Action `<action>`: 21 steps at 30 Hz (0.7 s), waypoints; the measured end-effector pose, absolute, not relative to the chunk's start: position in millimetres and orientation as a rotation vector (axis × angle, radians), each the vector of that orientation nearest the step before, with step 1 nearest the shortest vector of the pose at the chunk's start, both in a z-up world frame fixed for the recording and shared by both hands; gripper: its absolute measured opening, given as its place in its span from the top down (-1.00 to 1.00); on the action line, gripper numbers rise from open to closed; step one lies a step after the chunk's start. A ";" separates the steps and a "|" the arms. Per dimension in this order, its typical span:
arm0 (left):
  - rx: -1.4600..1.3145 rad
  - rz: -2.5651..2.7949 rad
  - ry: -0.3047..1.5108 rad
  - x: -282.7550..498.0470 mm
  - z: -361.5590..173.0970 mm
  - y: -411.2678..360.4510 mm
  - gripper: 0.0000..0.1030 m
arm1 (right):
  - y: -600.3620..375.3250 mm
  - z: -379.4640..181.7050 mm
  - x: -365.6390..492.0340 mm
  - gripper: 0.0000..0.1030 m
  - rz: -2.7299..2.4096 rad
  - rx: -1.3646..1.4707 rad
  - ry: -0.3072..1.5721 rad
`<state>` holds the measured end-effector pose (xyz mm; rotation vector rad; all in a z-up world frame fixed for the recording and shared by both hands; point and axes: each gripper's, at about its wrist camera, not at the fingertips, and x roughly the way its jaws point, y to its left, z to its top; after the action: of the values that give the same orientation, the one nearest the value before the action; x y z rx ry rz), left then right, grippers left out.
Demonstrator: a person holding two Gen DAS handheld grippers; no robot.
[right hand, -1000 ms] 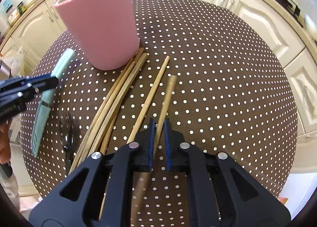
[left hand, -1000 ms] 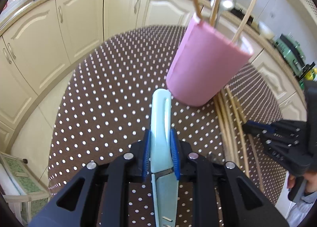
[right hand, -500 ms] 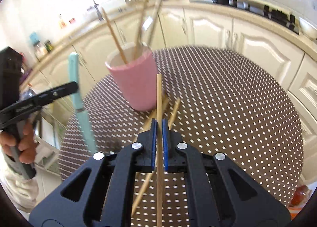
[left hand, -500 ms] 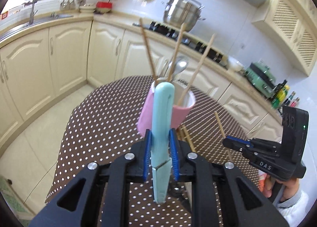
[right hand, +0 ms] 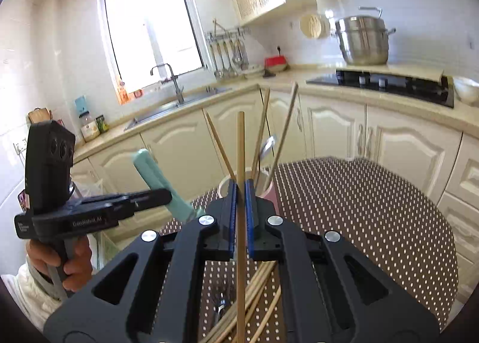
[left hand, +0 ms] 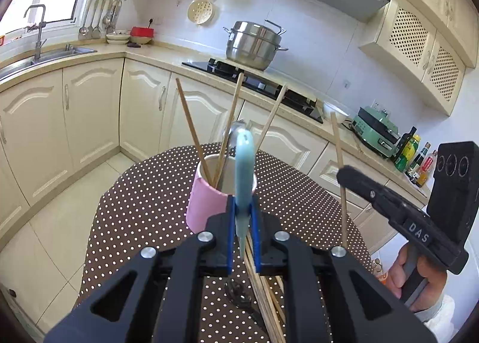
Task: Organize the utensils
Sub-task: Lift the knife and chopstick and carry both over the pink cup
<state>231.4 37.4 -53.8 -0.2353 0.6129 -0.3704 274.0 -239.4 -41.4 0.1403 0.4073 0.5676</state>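
Note:
A pink cup (left hand: pixel 206 202) stands on the dotted round table (left hand: pixel 143 202), holding three wooden chopsticks (left hand: pixel 191 127) and a metal spoon. My left gripper (left hand: pixel 243 208) is shut on a pale teal knife (left hand: pixel 244 163), held upright just in front of the cup. My right gripper (right hand: pixel 240 193) is shut on a wooden chopstick (right hand: pixel 240 148), held upright near the cup (right hand: pixel 271 190). The right gripper also shows in the left wrist view (left hand: pixel 344 174), and the left gripper shows in the right wrist view (right hand: pixel 167 193). Loose chopsticks (right hand: pixel 257 286) and a spoon (left hand: pixel 239 298) lie on the table below.
Cream kitchen cabinets (left hand: pixel 89 103) curve around the table. A steel pot (left hand: pixel 254 43) sits on the black hob behind. A sink with tap (right hand: pixel 170 82) is at the window. Bottles (left hand: pixel 416 157) stand on the right counter.
Both grippers have lifted and tilted up from the table. The teal knife and the chopstick now stand upright, and both have come closer to the cup.

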 end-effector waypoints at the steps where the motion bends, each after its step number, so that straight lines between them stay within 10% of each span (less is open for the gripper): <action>1: -0.235 -0.374 0.606 230.8 -50.7 37.4 0.82 | -238.6 -35.1 274.1 0.89 0.559 0.145 0.372; 21: -0.176 -0.322 0.416 254.7 19.0 25.1 0.82 | -208.0 3.8 333.5 0.88 0.487 0.222 0.041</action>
<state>254.7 25.1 19.0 -0.1758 0.4156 -0.3215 333.5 -208.0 3.8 0.2223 0.0410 0.4866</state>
